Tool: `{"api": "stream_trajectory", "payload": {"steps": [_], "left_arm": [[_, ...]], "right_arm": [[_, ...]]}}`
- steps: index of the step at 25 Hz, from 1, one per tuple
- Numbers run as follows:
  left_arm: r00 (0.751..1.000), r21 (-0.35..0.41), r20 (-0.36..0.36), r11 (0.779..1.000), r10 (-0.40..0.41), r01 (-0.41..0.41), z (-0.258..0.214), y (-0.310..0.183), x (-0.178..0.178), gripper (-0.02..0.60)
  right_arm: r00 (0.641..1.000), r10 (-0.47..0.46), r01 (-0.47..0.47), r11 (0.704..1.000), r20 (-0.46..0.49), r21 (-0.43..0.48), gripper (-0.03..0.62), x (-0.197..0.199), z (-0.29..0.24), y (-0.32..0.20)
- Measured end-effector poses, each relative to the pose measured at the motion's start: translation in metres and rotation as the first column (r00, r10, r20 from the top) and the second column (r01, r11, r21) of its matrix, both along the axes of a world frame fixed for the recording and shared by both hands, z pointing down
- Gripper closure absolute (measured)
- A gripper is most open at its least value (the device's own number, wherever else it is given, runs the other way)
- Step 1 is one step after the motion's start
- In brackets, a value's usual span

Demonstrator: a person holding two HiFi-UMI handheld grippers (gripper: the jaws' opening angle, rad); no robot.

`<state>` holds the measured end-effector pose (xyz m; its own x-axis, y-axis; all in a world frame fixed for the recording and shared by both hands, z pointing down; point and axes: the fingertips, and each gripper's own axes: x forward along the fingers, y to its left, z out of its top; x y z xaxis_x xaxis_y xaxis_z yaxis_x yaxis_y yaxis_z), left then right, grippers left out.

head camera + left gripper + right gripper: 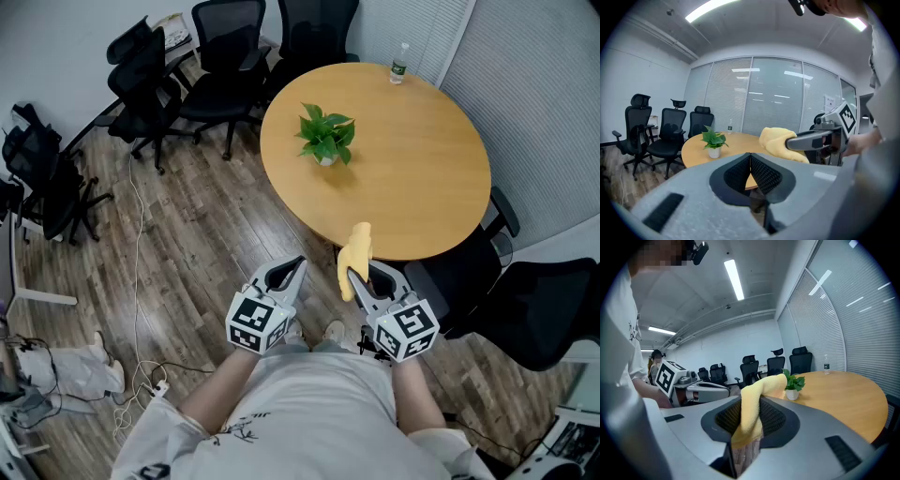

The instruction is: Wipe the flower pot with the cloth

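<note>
Soft yellow cloth (354, 255) clamped between jaws of right gripper (361, 277), carried ready for wiping; left gripper (292, 270) clenched empty alongside, free to steady; small white flower pot (325, 160) with green plant (326, 131) well apart, far-left on round wooden table (422, 187) beyond both grippers

Things counted, kind by kind

One table (422, 169), one flower pot (325, 160), one cloth (354, 258) and one bottle (399, 64) are counted; two grippers are seen, the left gripper (296, 266) and the right gripper (360, 275); at least six office chairs (225, 56) are made out.
</note>
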<state>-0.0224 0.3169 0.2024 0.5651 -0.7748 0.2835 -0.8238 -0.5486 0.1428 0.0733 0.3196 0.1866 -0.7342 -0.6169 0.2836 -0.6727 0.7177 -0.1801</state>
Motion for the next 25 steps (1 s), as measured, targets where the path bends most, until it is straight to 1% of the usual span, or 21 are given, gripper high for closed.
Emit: {"api": "stream_trajectory", "payload": {"steps": [6, 12, 16, 19, 25], "left_arm": [[1.000, 0.005, 0.002, 1.000, 0.003, -0.003, -0.001, -0.004, -0.005, 0.571], [1.000, 0.008, -0.002, 1.000, 0.012, -0.012, -0.001, -0.007, -0.010, 0.571], [1.000, 0.015, -0.006, 1.000, 0.017, -0.016, -0.004, -0.008, -0.017, 0.571], [1.000, 0.018, -0.009, 1.000, 0.021, -0.021, -0.003, -0.008, -0.024, 0.571], [0.999, 0.030, -0.018, 0.998, 0.048, -0.047, -0.001, -0.003, -0.043, 0.571]], "right_arm": [[1.000, 0.005, -0.005, 1.000, -0.018, 0.014, 0.500, -0.004, -0.001, -0.003], [1.000, 0.011, -0.011, 1.000, -0.013, 0.012, 0.500, -0.009, -0.001, -0.004], [0.999, 0.046, -0.046, 0.999, -0.011, 0.017, 0.500, -0.010, -0.005, -0.007], [0.997, 0.077, -0.077, 0.997, 0.014, 0.013, 0.499, -0.011, -0.007, -0.010], [0.993, 0.119, -0.119, 0.993, 0.018, 0.008, 0.499, -0.024, -0.007, -0.006]]}}
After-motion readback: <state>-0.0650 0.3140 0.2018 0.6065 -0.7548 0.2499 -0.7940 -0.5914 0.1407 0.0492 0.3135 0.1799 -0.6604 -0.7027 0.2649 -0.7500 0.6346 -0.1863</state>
